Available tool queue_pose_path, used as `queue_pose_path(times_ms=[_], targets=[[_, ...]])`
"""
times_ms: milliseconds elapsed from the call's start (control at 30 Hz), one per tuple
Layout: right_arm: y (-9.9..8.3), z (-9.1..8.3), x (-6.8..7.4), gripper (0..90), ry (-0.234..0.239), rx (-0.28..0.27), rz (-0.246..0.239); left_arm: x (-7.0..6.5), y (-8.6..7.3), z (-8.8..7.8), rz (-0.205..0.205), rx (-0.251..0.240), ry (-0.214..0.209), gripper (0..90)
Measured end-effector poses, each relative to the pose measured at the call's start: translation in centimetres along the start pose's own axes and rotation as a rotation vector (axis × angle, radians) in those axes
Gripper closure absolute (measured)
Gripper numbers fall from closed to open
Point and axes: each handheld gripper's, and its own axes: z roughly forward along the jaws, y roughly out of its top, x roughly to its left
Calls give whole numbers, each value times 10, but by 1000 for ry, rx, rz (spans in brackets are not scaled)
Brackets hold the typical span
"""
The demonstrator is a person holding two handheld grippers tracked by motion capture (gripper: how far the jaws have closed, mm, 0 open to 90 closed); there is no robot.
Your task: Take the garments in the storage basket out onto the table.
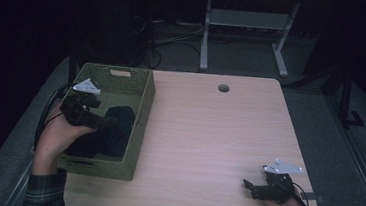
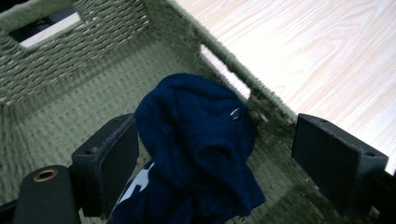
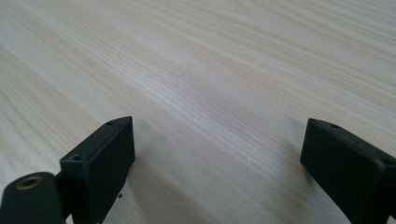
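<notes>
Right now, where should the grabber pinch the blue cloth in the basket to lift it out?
Probably the raised hump at the top of the blue cloth, coming straight down from above. It bunches up higher than the rest, so the open left gripper can close across it, and the walls of the woven basket block any sideways approach.

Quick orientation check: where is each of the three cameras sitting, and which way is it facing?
High view: above the person's side, looking forward and down on the table; shows both forearms, left gripper and right gripper.
Left gripper view: rides the left gripper, looking into the woven basket at the dark blue cloth between its open jaws.
Right gripper view: rides the right gripper, facing bare tabletop between open jaws.
Shared: the high and left gripper views both show basket and cloth.
</notes>
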Motion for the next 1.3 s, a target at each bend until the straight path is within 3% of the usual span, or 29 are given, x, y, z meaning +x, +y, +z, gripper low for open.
queue_pose_path(times_ms=[300, 567, 933, 1067, 1300], targets=[[0, 0, 0, 96, -1, 1, -1, 11, -8, 3, -21, 39, 22, 146], [0, 0, 0, 97, -1, 1, -1, 19, -15, 17, -35, 120, 27, 146], [0, 0, 0, 96, 0, 1, -1, 25, -21, 34, -35, 178, 3, 144], [0, 0, 0, 96, 0, 1, -1, 27, -24, 46, -41, 224, -20, 144], [0, 0, 0, 96, 0, 1, 0, 30, -28, 61, -45, 256, -41, 145]])
